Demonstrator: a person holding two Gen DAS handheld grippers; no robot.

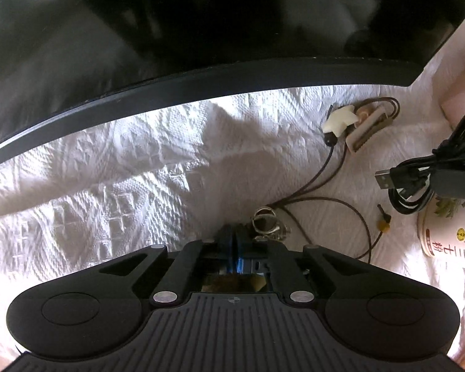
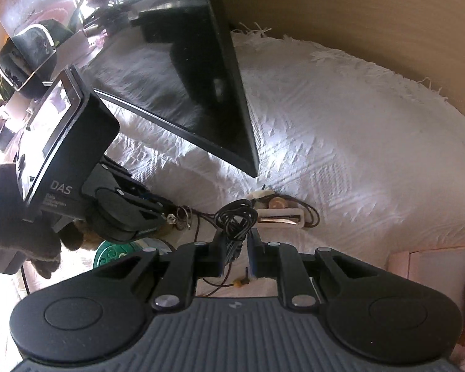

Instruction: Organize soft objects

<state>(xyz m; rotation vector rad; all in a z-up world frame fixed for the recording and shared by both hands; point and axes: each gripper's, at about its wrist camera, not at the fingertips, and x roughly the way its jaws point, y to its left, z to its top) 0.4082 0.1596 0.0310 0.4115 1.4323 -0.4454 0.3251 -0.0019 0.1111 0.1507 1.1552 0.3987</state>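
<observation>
Two grippers work over a white textured bedspread [image 1: 114, 167] in front of a dark monitor [image 1: 201, 31].

The right gripper [image 2: 236, 248] is clamped narrowly on a coiled black USB cable [image 2: 234, 217], which hangs bunched above its fingertips; the left wrist view shows the same bundle with its USB plug [image 1: 386, 179] sticking out sideways. That cable is light and limp. I judge the loops could slide or unwind if gripped only at one strand, so holding across the whole bundle is the safer hold.

The left gripper [image 1: 234, 241] points down at the cloth with its blue pads [image 1: 224, 241] pressed together, at a cluster of metal rings [image 1: 265, 223] on a thin brown cord [image 1: 319, 173]. Whether a strand of cord is pinched between the pads I cannot make out. The cord is thin and floppy and will trail and snag. It runs up to a white and beige charm [image 1: 350, 121], which looks stiffer and probably easier to take hold of.

Much is cut off: a round tin with printed characters [image 1: 443, 241] sits half out of frame at the right, and a small amber bead [image 1: 383, 226] lies beside the cord. In the right wrist view a green lid [image 2: 111, 255] is mostly hidden behind the left gripper's body, and a dark fuzzy shape [image 2: 3, 210] at the left edge is too blurred to name.
</observation>
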